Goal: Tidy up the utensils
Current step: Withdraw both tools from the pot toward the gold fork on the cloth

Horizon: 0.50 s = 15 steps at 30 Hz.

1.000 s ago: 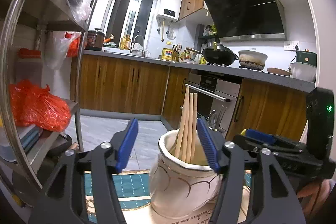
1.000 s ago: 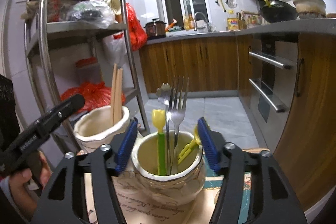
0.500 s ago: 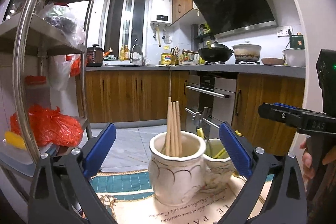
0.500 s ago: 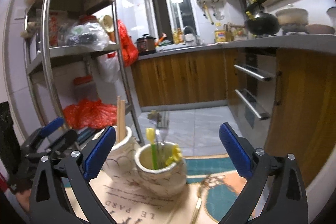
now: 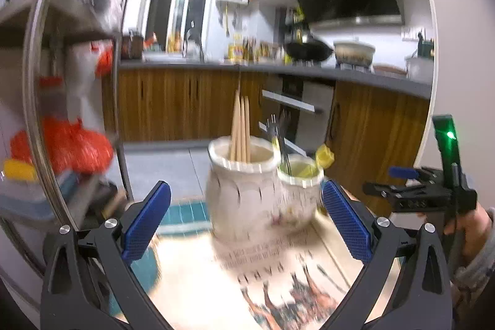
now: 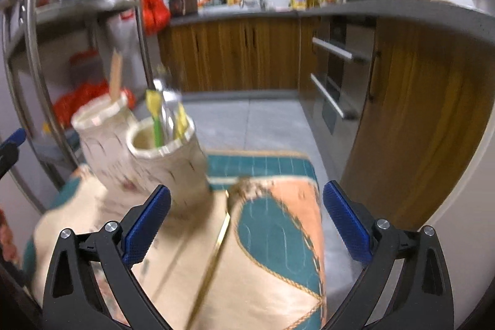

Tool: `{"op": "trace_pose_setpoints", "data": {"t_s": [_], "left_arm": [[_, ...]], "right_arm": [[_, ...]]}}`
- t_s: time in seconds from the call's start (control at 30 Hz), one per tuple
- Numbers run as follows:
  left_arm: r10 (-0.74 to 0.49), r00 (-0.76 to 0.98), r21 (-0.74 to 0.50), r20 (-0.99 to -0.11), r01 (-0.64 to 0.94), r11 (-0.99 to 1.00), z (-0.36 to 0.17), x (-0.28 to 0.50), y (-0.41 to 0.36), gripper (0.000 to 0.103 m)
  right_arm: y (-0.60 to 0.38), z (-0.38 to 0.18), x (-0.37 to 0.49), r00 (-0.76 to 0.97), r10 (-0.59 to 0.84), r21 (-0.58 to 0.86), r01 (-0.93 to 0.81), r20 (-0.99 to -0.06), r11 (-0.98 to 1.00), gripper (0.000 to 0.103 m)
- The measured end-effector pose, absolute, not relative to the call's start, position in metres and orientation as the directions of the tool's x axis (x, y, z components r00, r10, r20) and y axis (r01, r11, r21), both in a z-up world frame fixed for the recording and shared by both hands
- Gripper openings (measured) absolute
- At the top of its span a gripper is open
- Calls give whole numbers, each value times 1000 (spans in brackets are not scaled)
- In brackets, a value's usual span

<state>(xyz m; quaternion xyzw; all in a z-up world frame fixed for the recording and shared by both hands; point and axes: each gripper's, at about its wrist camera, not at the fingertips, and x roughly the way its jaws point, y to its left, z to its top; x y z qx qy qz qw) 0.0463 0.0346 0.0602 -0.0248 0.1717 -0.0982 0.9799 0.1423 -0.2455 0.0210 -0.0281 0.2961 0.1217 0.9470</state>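
Note:
Two cream ceramic jars stand side by side on a patterned cloth. The larger jar (image 5: 243, 190) holds wooden chopsticks (image 5: 240, 128). The smaller jar (image 5: 298, 190) holds forks and yellow-green utensils; it also shows in the right wrist view (image 6: 171, 162). A gold utensil (image 6: 213, 255) lies on the cloth in front of that jar. My left gripper (image 5: 246, 224) is open and empty, back from the jars. My right gripper (image 6: 246, 224) is open and empty above the gold utensil. Both views are blurred.
A metal shelf rack (image 5: 46, 101) with red bags stands at the left. Wooden kitchen cabinets (image 6: 417, 113) and an oven lie to the right. The cloth-covered table (image 6: 278, 237) ends at its right edge over grey floor tiles.
Both grippers opened wide and drew back from the jars. The right gripper swung right and tilted down, bringing the gold utensil on the cloth into view.

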Motion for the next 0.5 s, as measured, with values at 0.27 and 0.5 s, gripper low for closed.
{"op": "trace_pose_setpoints", "data": {"t_s": [0.27, 0.5], "left_arm": [[-209, 872, -72, -443, 198, 978, 36, 67, 20, 97], [-216, 826, -49, -521, 224, 973, 21, 80, 9, 97]], "right_arm": [[-235, -16, 171, 697, 162, -39, -263, -698, 964, 95], [-219, -30, 185, 653, 154, -88, -322, -742, 943, 66]]}}
